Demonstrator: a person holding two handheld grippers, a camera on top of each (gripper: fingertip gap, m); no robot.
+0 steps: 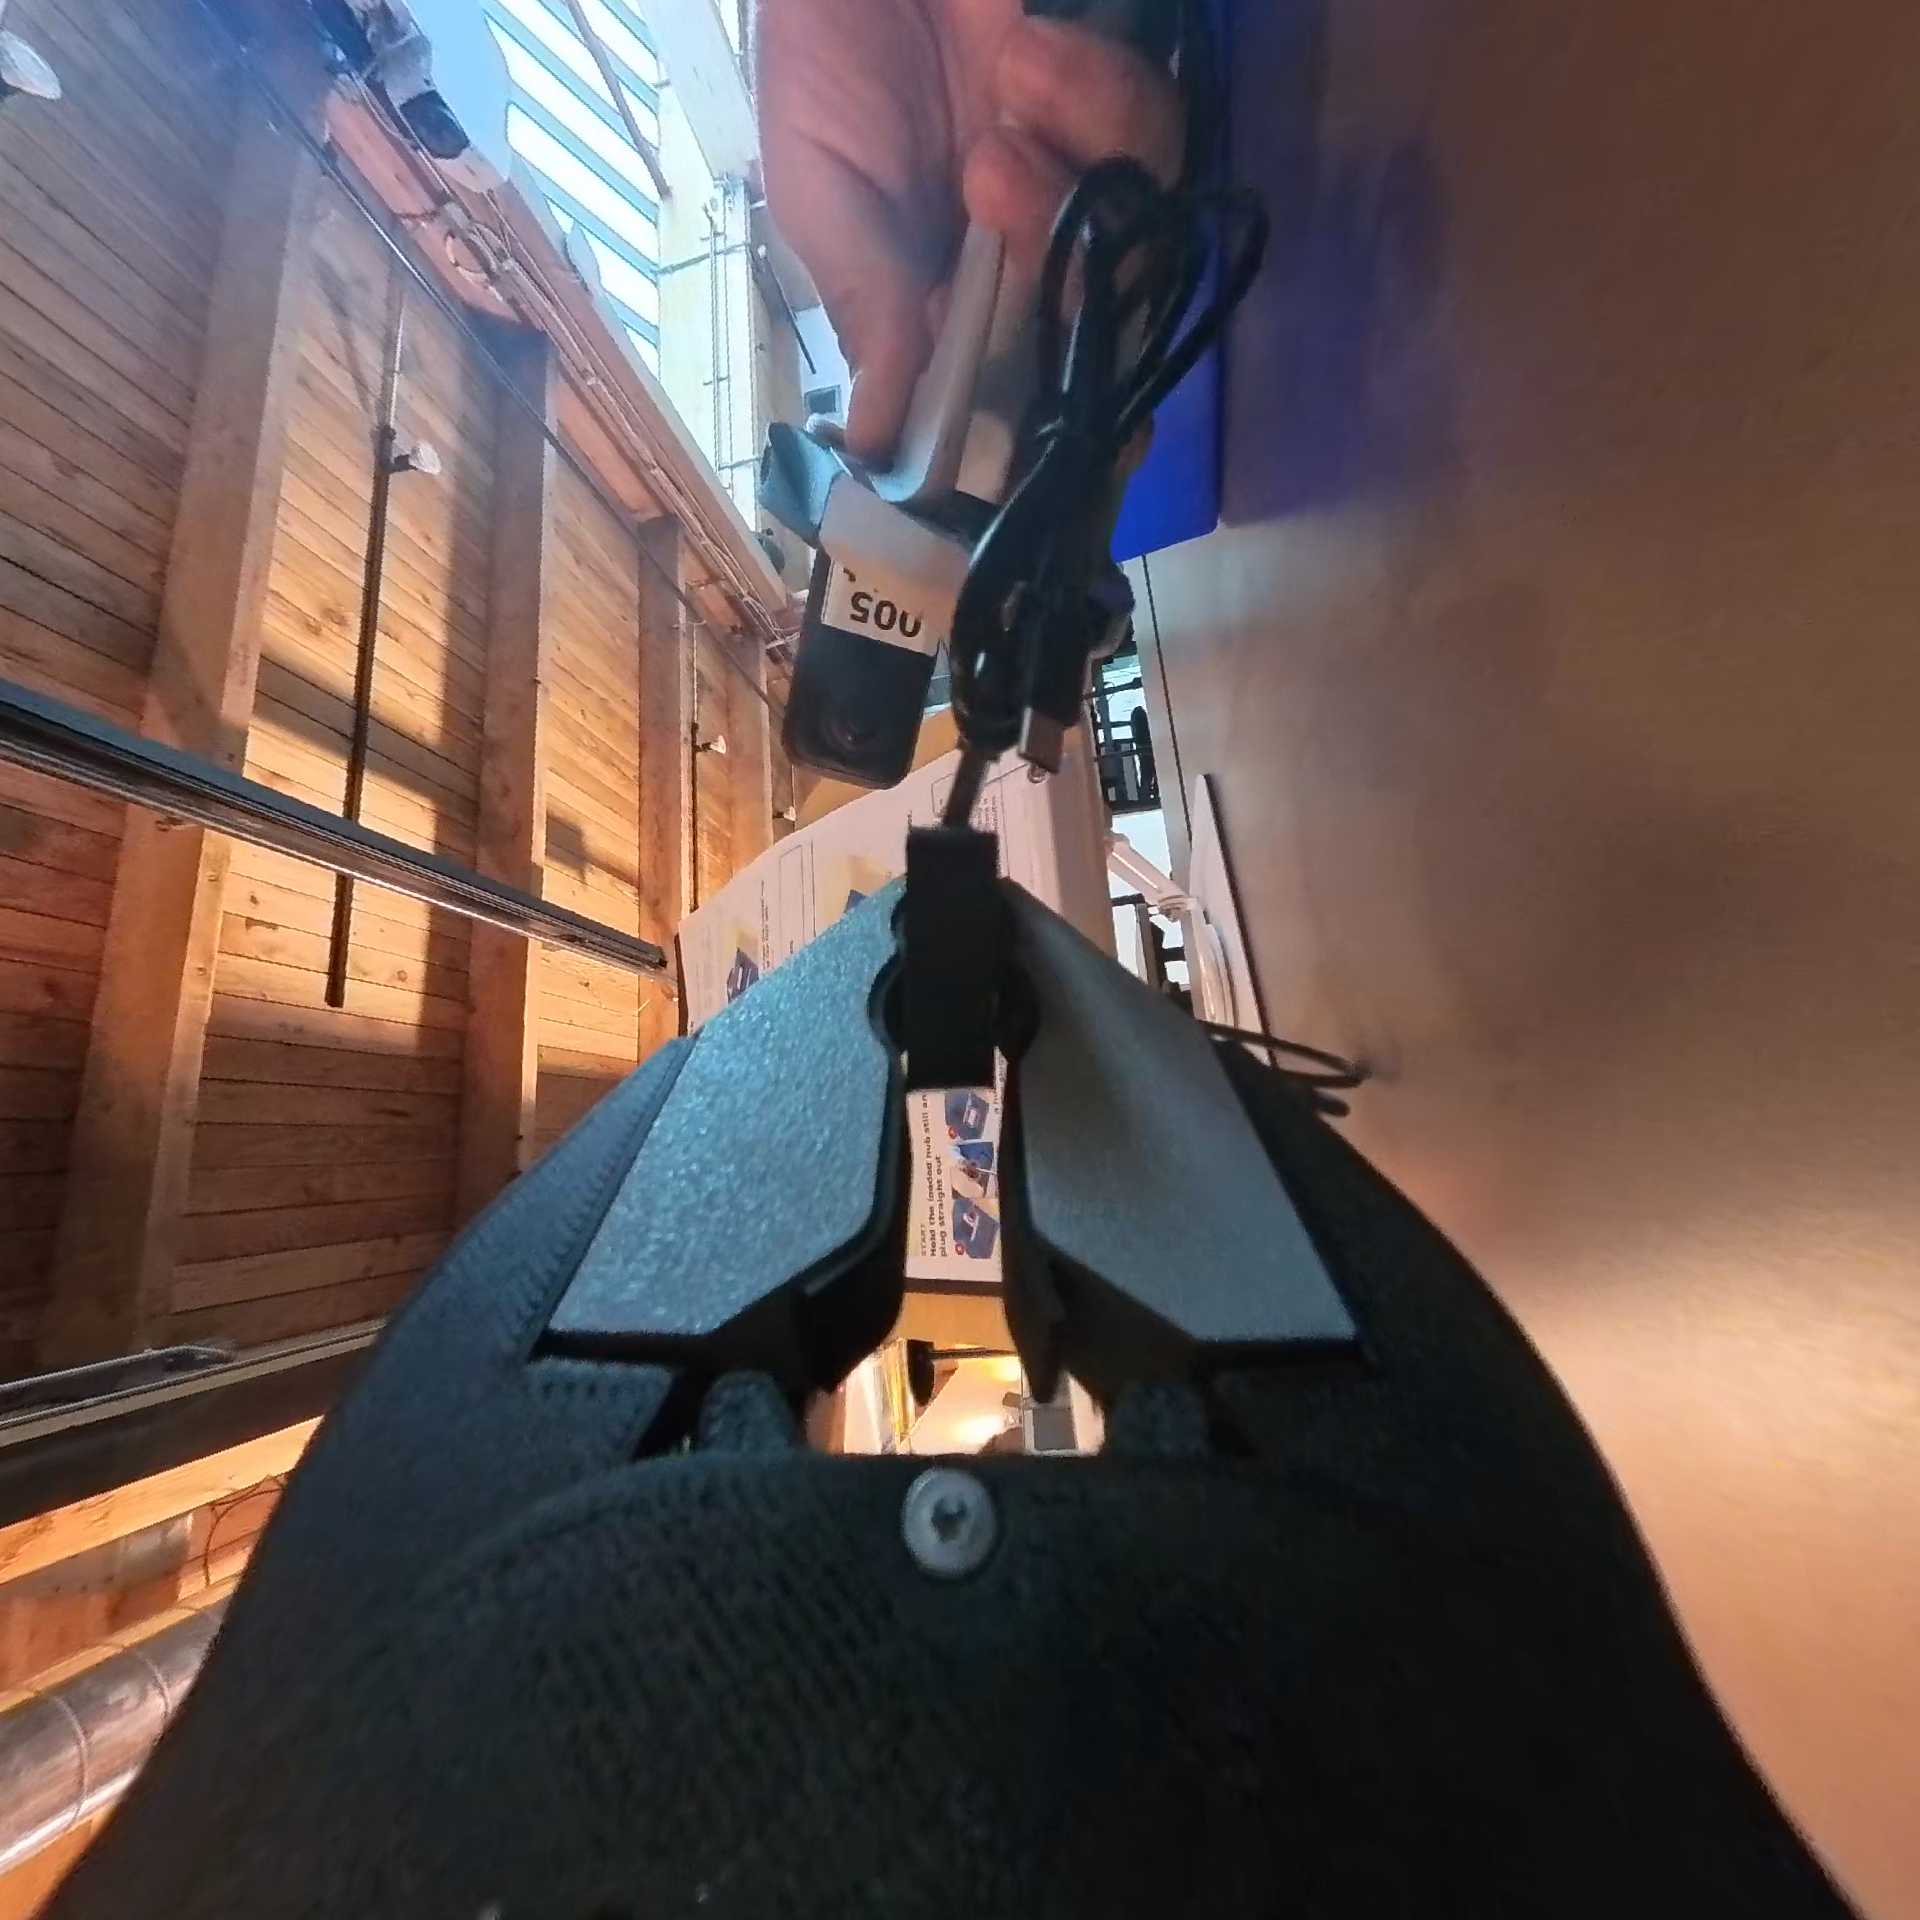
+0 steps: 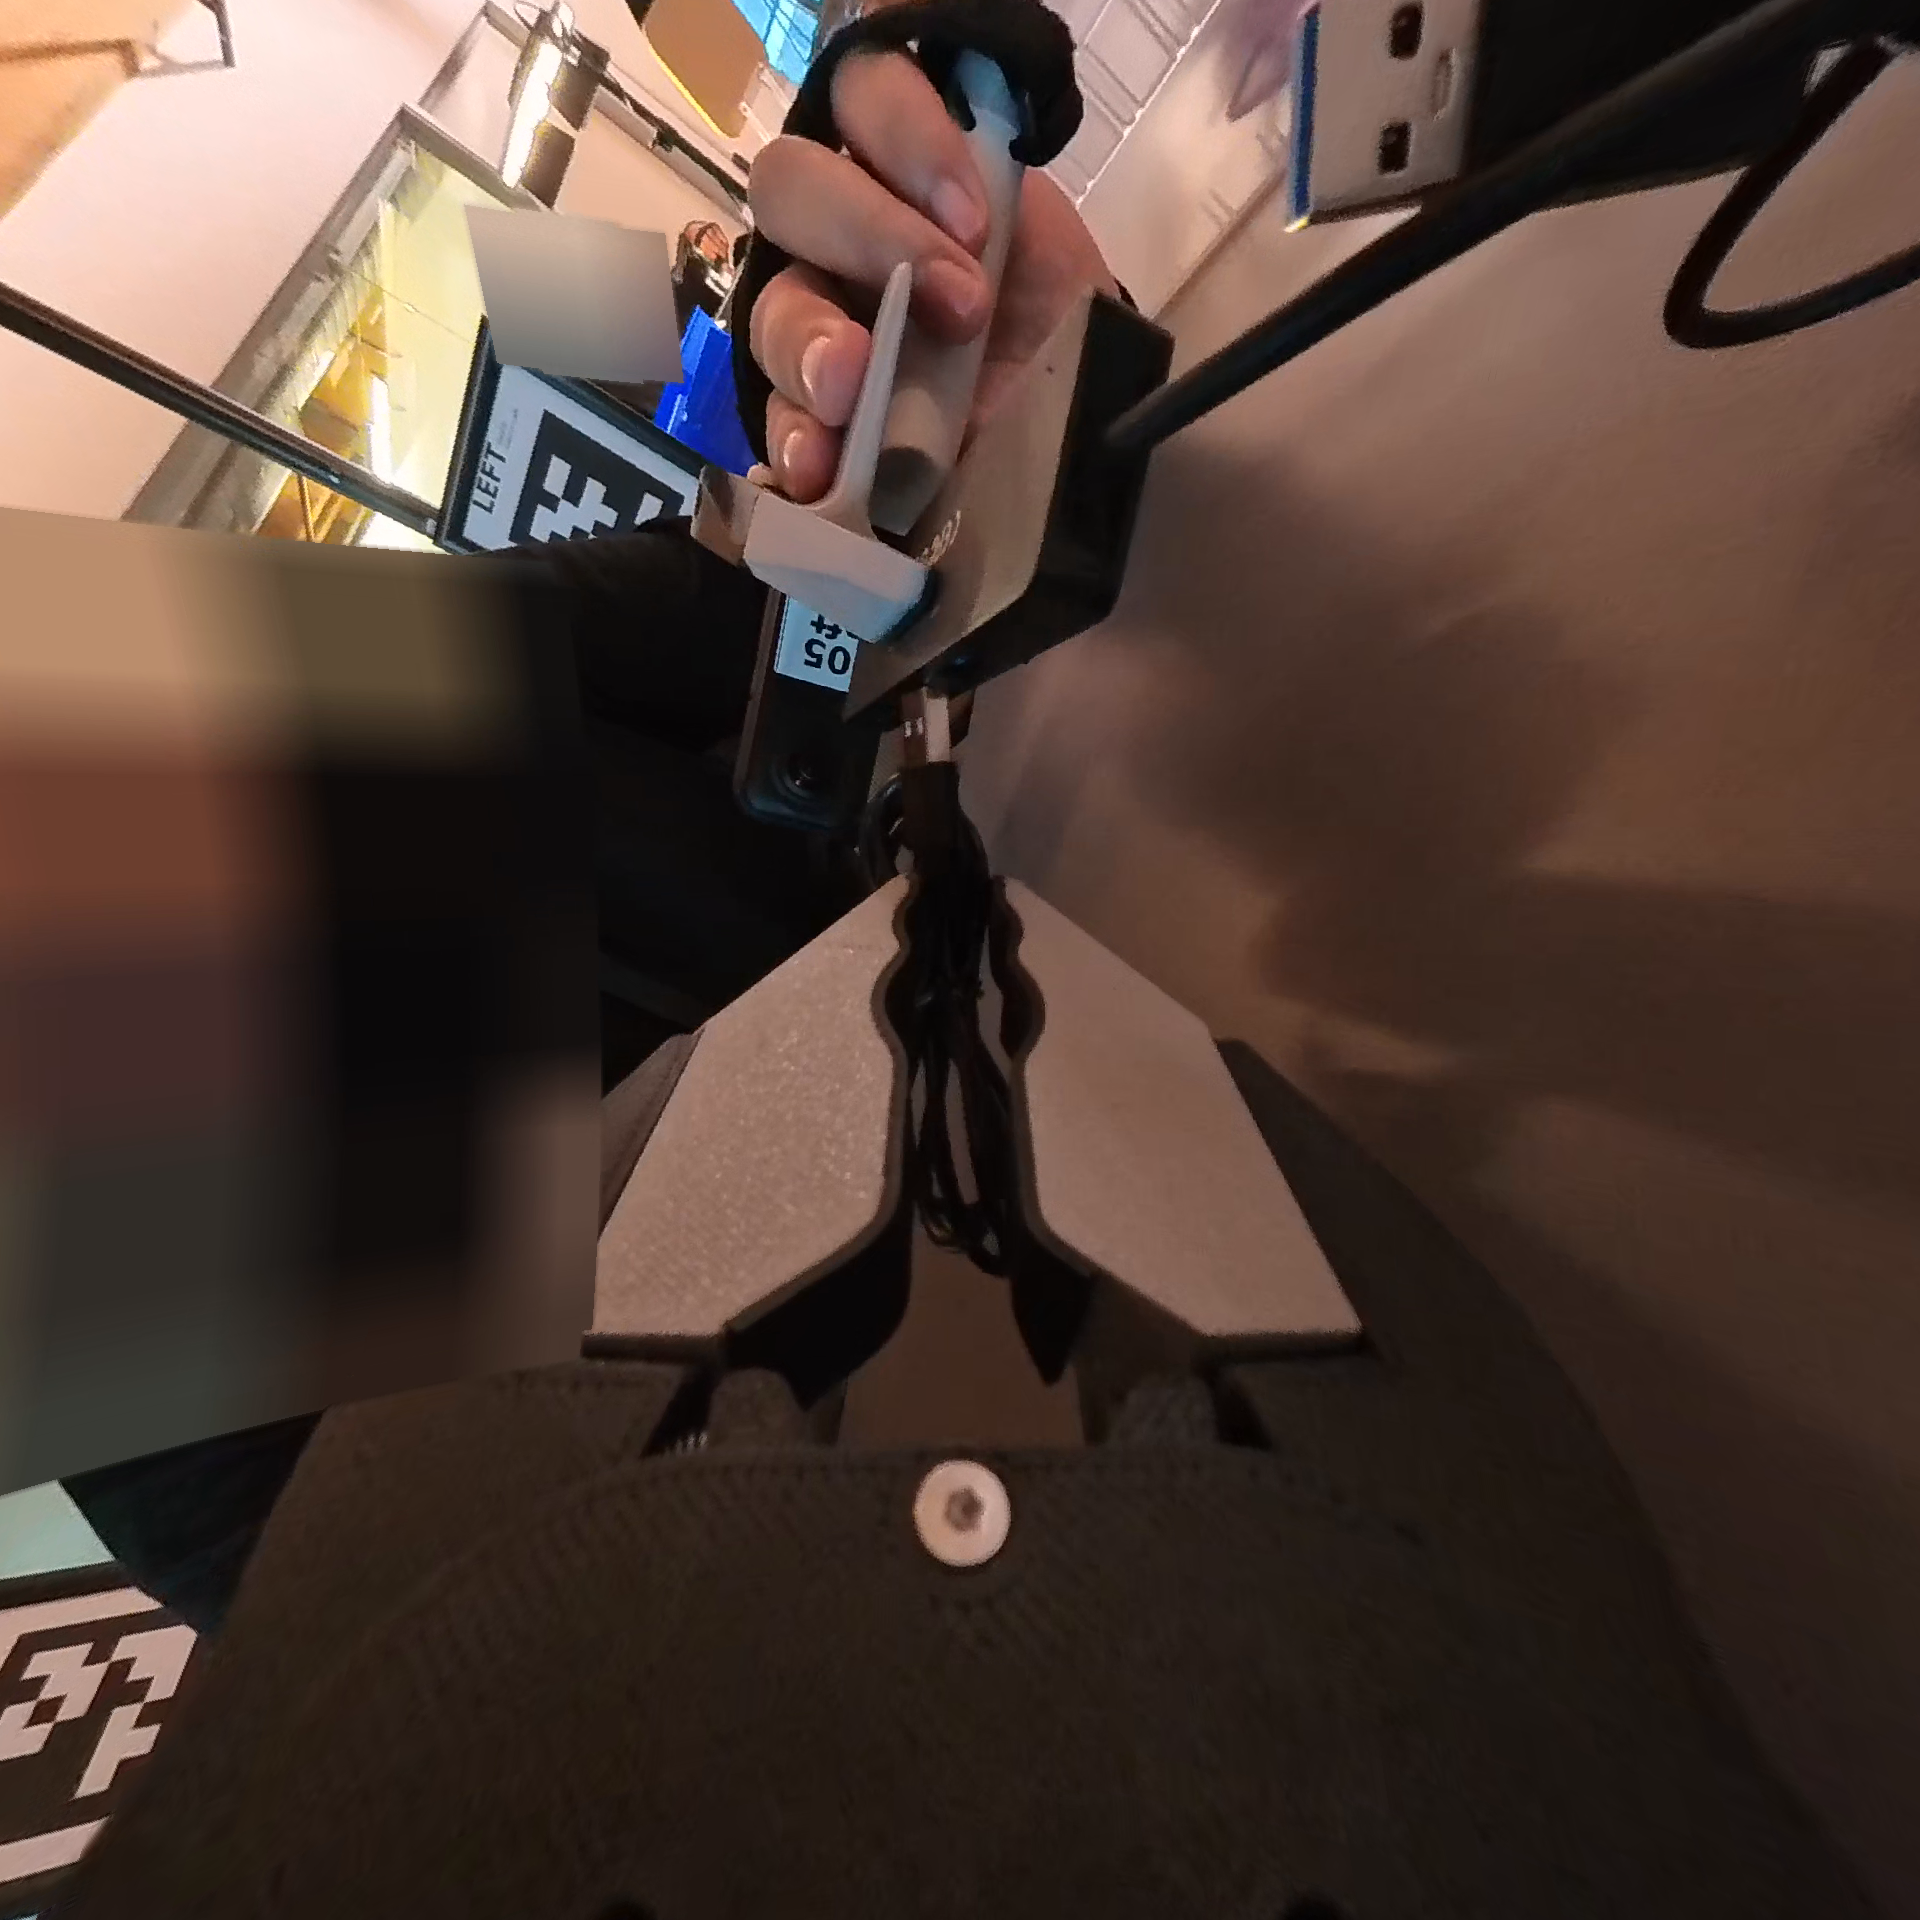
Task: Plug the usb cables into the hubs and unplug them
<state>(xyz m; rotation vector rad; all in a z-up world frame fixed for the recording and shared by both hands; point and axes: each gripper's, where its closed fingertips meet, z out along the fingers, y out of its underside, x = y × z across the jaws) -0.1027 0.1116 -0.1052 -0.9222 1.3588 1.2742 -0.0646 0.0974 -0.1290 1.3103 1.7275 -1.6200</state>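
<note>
The left claw (image 1: 951,966) is closed on a flat black hub (image 1: 948,961) that stands upright between its fingertips, projecting just past them. From the hub's far end a thin black lead runs onward into a bundle of usb cables (image 1: 1091,416), which hangs directly ahead of the left claw, between it and the other hand-held unit. A loose black connector (image 1: 1039,732) dangles from the bundle just beyond the hub, apart from it. In the right wrist view the right claw (image 2: 951,914) is pinched nearly shut on the black cable bundle (image 2: 951,1039), whose strands run back between its fingers; the bundle's front end emerges at the fingertips, close below the opposite unit gripped by a hand (image 2: 883,291). A large metal USB plug (image 2: 1382,104) with a blue insert sits well ahead and to the right of the right claw, at the upper frame edge; what supports it is not visible.
</note>
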